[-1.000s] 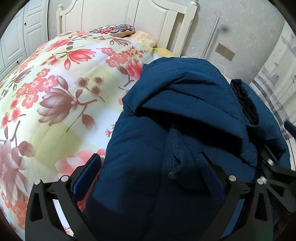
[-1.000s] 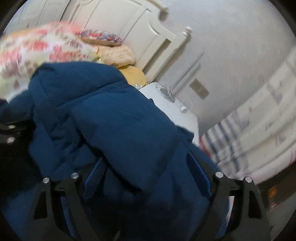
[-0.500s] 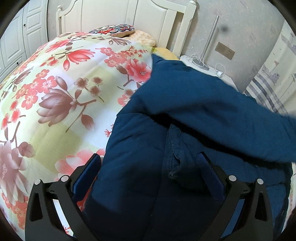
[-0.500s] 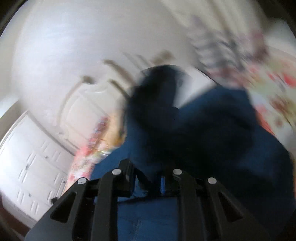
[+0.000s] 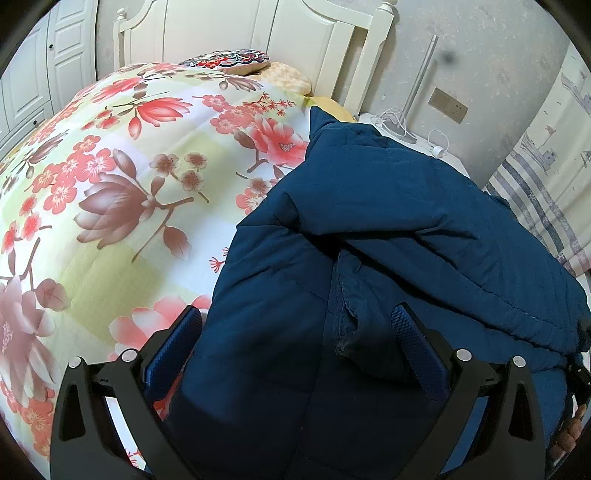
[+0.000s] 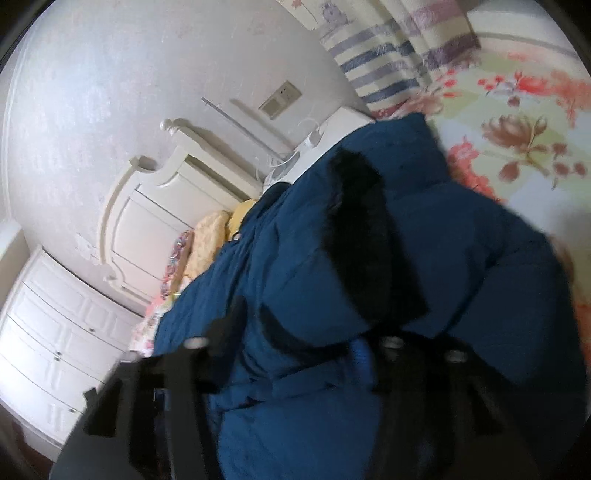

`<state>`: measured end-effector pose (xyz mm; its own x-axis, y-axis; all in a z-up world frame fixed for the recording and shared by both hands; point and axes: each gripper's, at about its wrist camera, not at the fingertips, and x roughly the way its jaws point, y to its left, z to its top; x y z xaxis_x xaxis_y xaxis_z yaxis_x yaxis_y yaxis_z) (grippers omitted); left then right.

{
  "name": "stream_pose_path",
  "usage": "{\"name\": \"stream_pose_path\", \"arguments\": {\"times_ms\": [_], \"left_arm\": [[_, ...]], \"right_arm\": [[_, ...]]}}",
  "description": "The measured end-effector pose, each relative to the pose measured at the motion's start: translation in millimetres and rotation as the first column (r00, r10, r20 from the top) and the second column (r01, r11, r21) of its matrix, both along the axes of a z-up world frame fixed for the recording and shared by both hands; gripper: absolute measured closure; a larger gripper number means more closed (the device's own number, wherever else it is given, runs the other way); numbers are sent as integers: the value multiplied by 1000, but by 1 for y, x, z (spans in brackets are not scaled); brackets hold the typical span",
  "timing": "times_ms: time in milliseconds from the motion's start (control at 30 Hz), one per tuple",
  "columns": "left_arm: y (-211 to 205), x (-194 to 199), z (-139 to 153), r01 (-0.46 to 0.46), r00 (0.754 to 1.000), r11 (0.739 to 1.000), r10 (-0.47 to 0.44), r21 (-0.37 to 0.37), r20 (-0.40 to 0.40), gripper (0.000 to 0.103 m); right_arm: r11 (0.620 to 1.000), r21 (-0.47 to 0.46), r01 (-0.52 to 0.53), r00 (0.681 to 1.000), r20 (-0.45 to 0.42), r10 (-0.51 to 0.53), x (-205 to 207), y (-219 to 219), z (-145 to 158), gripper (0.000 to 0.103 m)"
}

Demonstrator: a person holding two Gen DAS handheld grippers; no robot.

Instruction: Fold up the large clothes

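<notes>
A large dark blue padded jacket (image 5: 388, 229) lies on the right side of a floral quilt (image 5: 110, 192), with one part folded across its body. My left gripper (image 5: 295, 332) rests low over the jacket's near edge and stands open. Its left pad (image 5: 173, 350) is over the quilt and its right pad (image 5: 417, 350) is on the jacket. In the blurred, rolled right wrist view, my right gripper (image 6: 295, 350) is shut on a bunched fold of the jacket (image 6: 424, 258), beside its black fur trim (image 6: 362, 221).
A white headboard (image 5: 295, 33) and pillows (image 5: 258, 66) are at the far end of the bed. A white nightstand with cables (image 5: 417, 136) stands at the right, with a striped curtain (image 5: 535, 192) beyond it. White cabinets (image 6: 55, 350) line one wall.
The right gripper closed on the jacket and swung round with it, its view rolling sideways. The raised bundle of jacket spread out into a flatter fold across the body. The left gripper stayed put.
</notes>
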<state>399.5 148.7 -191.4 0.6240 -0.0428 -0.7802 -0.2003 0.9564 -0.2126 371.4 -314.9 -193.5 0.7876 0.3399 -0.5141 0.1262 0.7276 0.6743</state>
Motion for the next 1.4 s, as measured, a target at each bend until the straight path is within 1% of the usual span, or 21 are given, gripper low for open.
{"name": "stream_pose_path", "arguments": {"times_ms": [67,200,300,333,400,467,533,567,633,700,833,900,933,1000,1100,1200,1233,1267,1333,1367,1400], "left_arm": [[0,0,0,0,1000,1000,0,0,0,4],[0,0,0,0,1000,1000,0,-1,0,4],[0,1,-1,0,1000,1000,0,0,0,4],[0,1,-1,0,1000,1000,0,-1,0,4],[0,0,0,0,1000,1000,0,-3,1,4],[-1,0,0,-2,1000,1000,2,-8,4,4],[0,0,-1,-2,1000,1000,2,-4,2,4],[0,0,-1,-1,1000,1000,1,-2,2,4],[0,0,-1,-1,1000,1000,1,-1,1,4],[0,0,-1,-1,1000,1000,1,0,1,4],[1,-1,-1,-2,1000,1000,2,-8,5,5],[2,-2,0,-3,1000,1000,3,-14,8,5],[2,-3,0,-3,1000,1000,3,-18,10,5],[3,-3,0,-4,1000,1000,4,-19,11,5],[4,-5,1,-7,1000,1000,7,-30,20,5],[12,-25,17,-71,988,997,75,-35,132,6],[17,-41,32,-119,963,992,128,-51,236,6],[22,-57,48,-145,923,985,168,-93,345,6],[24,-73,69,-136,868,979,191,-150,459,6],[20,-73,78,-112,861,981,176,-159,477,6],[12,-68,85,-70,869,986,136,-153,476,6]], "right_arm": [[999,-29,-15,1000,9,15,-2,1,5,83],[998,-67,-23,997,73,28,-22,6,31,84],[996,-84,-26,1000,-4,26,-21,4,18,84],[996,-81,-28,998,-61,23,-17,2,6,81],[999,-26,-18,996,-91,16,-18,-4,-5,77],[1000,-29,8,995,-102,-11,-23,-8,1,62],[988,-125,94,993,-54,-101,-36,-8,24,59],[963,-213,164,986,5,-167,-45,-6,41,59],[919,-328,220,975,85,-204,-50,2,63,59],[886,-426,183,982,115,-147,-39,18,79,59],[793,-609,31,1000,18,-25,17,50,74,58],[771,-635,-33,996,-83,-25,38,52,48,57],[783,-619,-62,990,-139,-31,47,48,32,57],[786,-616,-49,994,-107,-22,47,46,18,56],[787,-614,-57,994,-110,-14,45,48,16,55],[792,-607,-62,994,-113,-9,45,48,15,53],[793,-606,-64,993,-114,-7,46,48,15,52],[793,-606,-65,993,-114,-6,47,48,13,52],[796,-601,-68,993,-115,-1,47,48,14,50],[798,-599,-71,993,-115,2,48,47,14,48],[799,-596,-75,993,-115,8,48,48,14,47]]}}
